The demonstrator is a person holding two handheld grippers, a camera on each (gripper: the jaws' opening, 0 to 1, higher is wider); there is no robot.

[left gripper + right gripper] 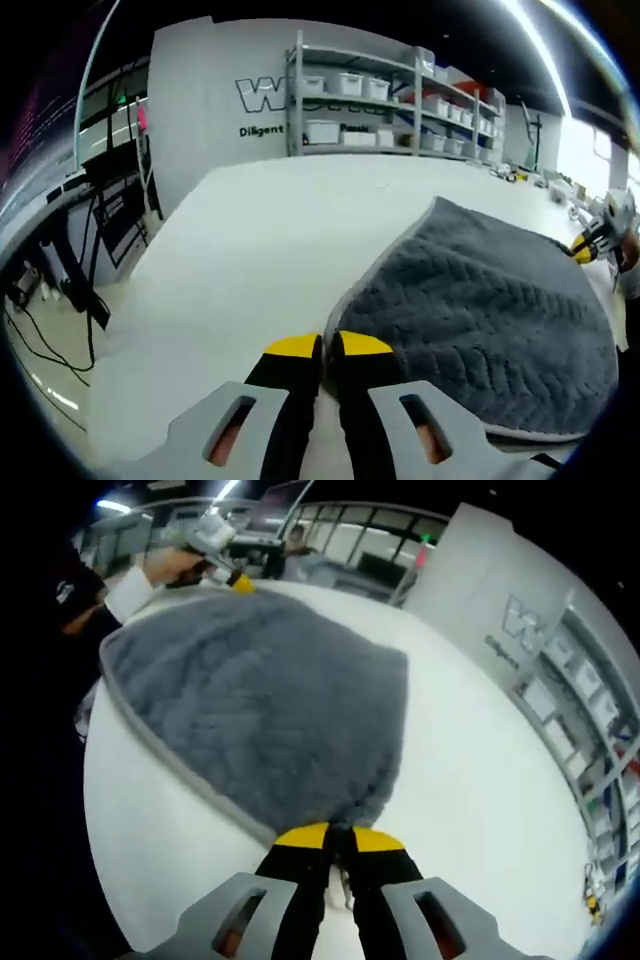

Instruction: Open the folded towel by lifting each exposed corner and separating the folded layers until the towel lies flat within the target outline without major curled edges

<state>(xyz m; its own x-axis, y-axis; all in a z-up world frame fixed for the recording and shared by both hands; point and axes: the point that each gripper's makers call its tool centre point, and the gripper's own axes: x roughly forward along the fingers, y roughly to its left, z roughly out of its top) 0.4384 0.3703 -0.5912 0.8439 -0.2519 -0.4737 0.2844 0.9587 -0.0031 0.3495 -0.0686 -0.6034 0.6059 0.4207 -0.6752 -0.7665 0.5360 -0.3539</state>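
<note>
Both tongs, left (328, 346) and right (339, 836), were clamped on opposite corners of the grey towel (270, 700) spread on the white desk (260, 250). Uneven pulling could slip a corner, curling its edge.

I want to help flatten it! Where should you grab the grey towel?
Grab the grey towel at its corners, coming in low from outside the edge. Corners are thin and stick out; both hand-held grippers, left and right, already pinch one each.
</note>
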